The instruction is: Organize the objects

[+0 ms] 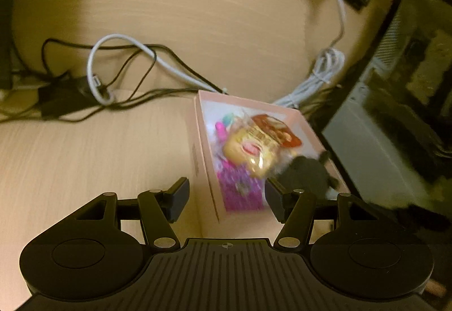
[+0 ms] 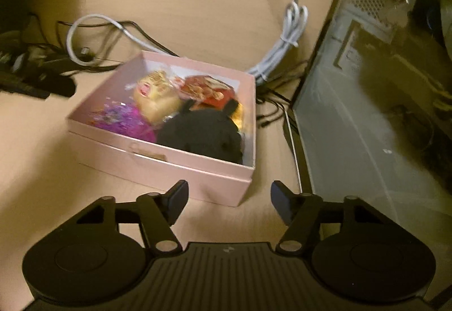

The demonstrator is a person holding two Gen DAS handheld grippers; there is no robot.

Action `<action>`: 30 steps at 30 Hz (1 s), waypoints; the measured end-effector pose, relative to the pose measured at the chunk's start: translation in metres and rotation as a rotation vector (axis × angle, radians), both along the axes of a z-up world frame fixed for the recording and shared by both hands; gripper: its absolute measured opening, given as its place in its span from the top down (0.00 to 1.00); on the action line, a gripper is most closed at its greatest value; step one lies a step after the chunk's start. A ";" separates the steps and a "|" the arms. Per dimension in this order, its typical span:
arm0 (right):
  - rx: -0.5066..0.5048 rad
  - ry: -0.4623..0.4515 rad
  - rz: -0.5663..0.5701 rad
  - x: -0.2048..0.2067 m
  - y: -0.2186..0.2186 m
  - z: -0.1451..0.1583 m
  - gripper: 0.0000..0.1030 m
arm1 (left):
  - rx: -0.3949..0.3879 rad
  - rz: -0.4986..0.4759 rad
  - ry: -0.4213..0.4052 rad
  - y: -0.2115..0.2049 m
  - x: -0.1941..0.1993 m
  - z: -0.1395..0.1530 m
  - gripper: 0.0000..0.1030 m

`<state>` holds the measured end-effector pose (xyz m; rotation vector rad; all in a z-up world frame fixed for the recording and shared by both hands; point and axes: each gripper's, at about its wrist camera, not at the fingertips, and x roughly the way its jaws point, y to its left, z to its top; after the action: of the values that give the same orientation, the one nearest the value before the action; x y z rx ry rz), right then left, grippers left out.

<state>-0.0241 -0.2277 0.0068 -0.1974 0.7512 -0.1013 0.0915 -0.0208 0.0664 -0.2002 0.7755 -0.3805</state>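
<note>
Two grippers are seen, each with its jaws held partly apart and nothing gripped between them. No earlier view is at hand, so only this stance is told.

The pink box [image 2: 169, 161] serves as landmark. In the right wrist view, the right gripper [image 2: 229, 202] is held just short of the box's near wall, apart from it, with the near right corner of the box lying ahead between the fingertips. In the left wrist view, the left gripper [image 1: 227, 199] is placed at the box's near end; the box [image 1: 202, 147] runs away from it, and its near left wall is seen between the two fingers, though contact cannot be told because of blur.

Inside the box, a black soft item [image 2: 203, 130] is lain at the near right, a purple glittery item [image 2: 124, 119] at the near left, a yellow packet [image 2: 155, 96] behind them, and a red packet [image 2: 206, 91] toward the far right. Their print is smeared and cannot be read.

Beyond the box, a white cable [image 2: 282, 43] and black cables [image 1: 135, 57] are spread on the wooden desk [image 2: 197, 0]. To the right of the box, a computer case [image 2: 367, 85] is cut off by the frame edge.
</note>
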 end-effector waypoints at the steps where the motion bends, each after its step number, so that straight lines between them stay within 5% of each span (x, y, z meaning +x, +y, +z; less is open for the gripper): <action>1: 0.002 0.000 -0.016 0.003 -0.002 -0.003 0.38 | 0.027 0.007 0.005 -0.006 0.006 -0.003 0.38; 6: 0.005 0.002 -0.057 0.014 -0.008 -0.013 0.38 | 0.195 0.055 0.063 -0.015 0.023 -0.025 0.33; 8: 0.022 0.006 -0.061 0.019 -0.007 -0.014 0.38 | 0.185 0.070 0.071 -0.006 0.023 -0.029 0.22; 12: 0.038 -0.005 -0.026 0.026 0.007 -0.016 0.38 | 0.193 0.123 0.044 0.015 0.015 -0.030 0.20; 16: 0.020 -0.008 0.002 0.045 0.032 -0.016 0.38 | 0.184 0.211 0.055 0.045 0.025 -0.039 0.02; 28: 0.058 0.003 -0.053 0.062 0.040 -0.012 0.37 | 0.185 0.195 0.027 0.063 0.040 -0.037 0.02; 30: 0.094 0.011 -0.052 0.054 0.037 -0.009 0.27 | 0.185 0.200 -0.021 0.065 0.028 -0.028 0.02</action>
<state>0.0295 -0.1902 -0.0023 -0.0890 0.7709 -0.1142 0.1191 0.0437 0.0388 -0.0986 0.7581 -0.1201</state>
